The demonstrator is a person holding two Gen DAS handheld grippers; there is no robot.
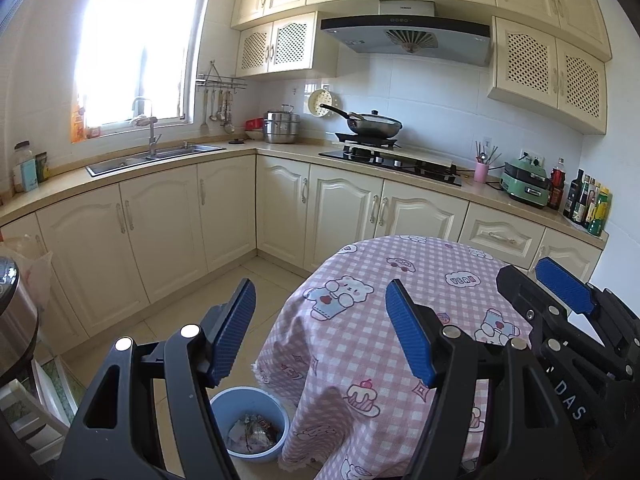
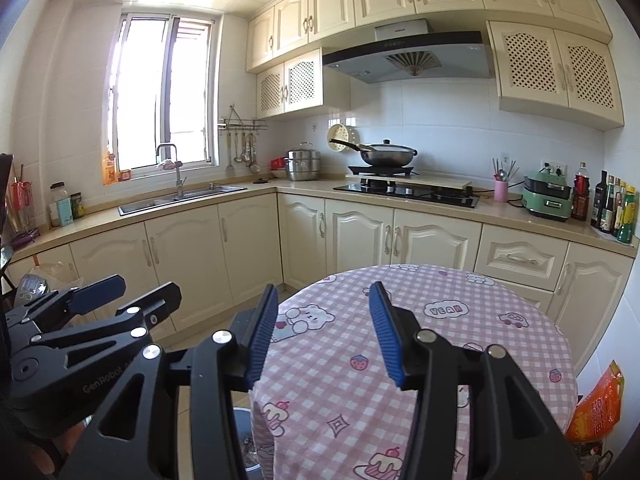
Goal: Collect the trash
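Cream kitchen cabinets run along two walls behind both pairs of tongs, under a bright window that washes out everything seen through it.

Left tongs: spread wide, nothing between the blue pads. They hang over the near left edge of a round table covered in a pink checked cloth with cartoon bears.

Right tongs: also spread wide and holding nothing, held just to the right of the left pair above the same table.

Bin: a pale blue tub on the floor tiles, below and between the left tongs' fingers, just beside the hanging cloth. Its left rim is hidden by the left finger. It holds crumpled wrappers and paper scraps; single pieces are hard to make out. From the right wrist only a sliver of the tub shows, behind the arm frame.

Orange bag: to the right of the right tongs, beside the table, partly cut off by the lens edge; printing unreadable.

Far ahead: sink, stove with a pan, bottles on the counter at right.

Metal appliance: left of the left tongs, cut off by the frame edge.
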